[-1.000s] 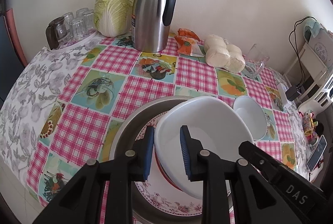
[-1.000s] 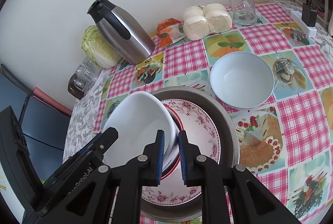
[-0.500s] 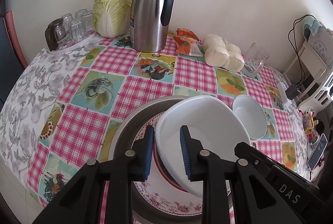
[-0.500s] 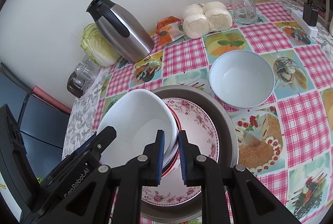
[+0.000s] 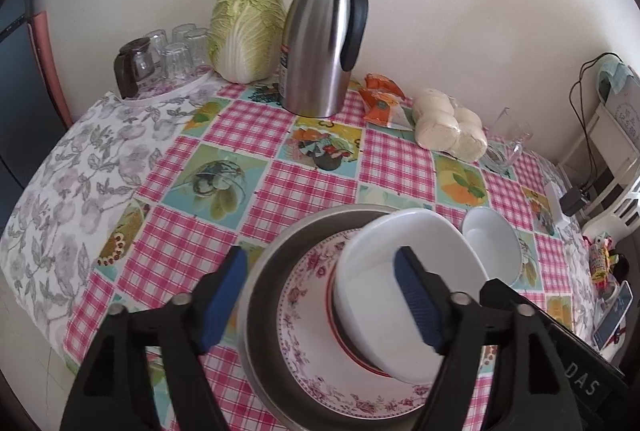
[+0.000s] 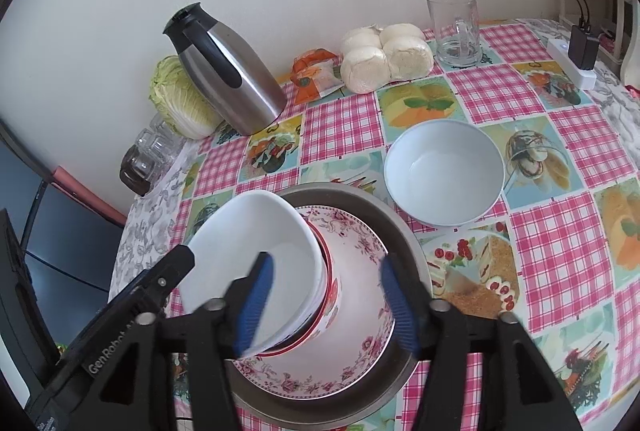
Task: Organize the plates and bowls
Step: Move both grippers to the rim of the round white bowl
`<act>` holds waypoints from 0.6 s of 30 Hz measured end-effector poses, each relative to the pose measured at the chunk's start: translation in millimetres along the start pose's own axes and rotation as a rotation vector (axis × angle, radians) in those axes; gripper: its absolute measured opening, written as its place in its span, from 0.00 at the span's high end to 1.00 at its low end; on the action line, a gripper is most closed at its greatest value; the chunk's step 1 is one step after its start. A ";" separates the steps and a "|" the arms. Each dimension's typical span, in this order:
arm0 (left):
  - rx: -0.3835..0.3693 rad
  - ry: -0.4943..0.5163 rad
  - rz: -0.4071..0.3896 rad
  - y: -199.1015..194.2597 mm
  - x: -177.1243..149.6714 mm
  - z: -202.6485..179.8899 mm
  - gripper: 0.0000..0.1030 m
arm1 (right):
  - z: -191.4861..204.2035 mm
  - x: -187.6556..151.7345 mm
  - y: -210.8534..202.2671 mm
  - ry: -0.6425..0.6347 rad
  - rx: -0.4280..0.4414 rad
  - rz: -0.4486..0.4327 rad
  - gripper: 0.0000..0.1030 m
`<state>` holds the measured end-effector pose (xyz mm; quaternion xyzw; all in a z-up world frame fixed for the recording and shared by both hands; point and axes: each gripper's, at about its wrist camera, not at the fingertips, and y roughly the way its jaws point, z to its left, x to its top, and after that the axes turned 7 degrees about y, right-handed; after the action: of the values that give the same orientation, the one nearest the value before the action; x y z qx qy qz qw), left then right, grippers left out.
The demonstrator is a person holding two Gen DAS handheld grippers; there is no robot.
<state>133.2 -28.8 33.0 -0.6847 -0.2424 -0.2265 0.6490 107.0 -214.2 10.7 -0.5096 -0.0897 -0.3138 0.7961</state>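
left claw: the left gripper has just been spreading its jaws and now stands wide open, holding nothing. its blue pads press on nothing, one out over the rim of the metal pan, the other in front of the white dish.
right claw: the right gripper has also just been opening and stands wide. the dish's right-hand rim lies between its jaws, but neither pad presses on it, so it grips nothing.
white dish: a deep white dish, tilted, its low edge down on the stack in the pan and its high edge up toward the left gripper's side. it leans there with no claw closed on it.
stack in the pan: a floral plate lies flat in the metal pan, and a red-rimmed plate sits on it directly beneath the dish.
white bowl: a second white bowl stands upright on the checked tablecloth, just beside the pan on its far right, apart from the stack.
behind the pan: a steel jug stands against the wall, a cabbage just left of it and a tray of upturned glasses further left.
right of the jug: an orange packet, then a bag of pale buns, then an empty glass mug.
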 end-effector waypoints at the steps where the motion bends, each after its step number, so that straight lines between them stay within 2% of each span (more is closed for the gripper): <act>1: 0.014 -0.004 0.000 -0.3 0.2 1.3 0.22 | 0.1 -0.2 -0.1 -0.006 -0.010 -0.005 0.30; 5: 0.070 -0.039 -0.003 -0.8 0.5 10.6 0.18 | -3.0 0.8 -0.1 -0.010 -0.021 -0.017 0.16; 7: 0.097 -0.057 -0.015 -2.1 0.1 15.6 0.05 | -4.9 1.5 -1.6 -0.008 -0.018 -0.024 0.10; 9: 0.123 -0.073 -0.035 -4.9 -1.1 20.0 0.04 | -5.7 1.9 -3.4 -0.009 -0.019 -0.032 0.00; 12: 0.175 -0.095 -0.043 -7.6 -2.1 25.3 0.03 | -8.1 2.9 -6.8 -0.007 -0.013 -0.038 0.00; 18: 0.189 -0.127 -0.054 -14.3 -2.0 27.3 0.02 | -16.9 8.3 -15.2 0.008 -0.005 -0.051 0.00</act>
<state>122.5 -1.1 41.4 -0.6268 -0.3215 -0.1762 0.6876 101.5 -236.6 18.2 -0.5078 -0.0989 -0.3364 0.7869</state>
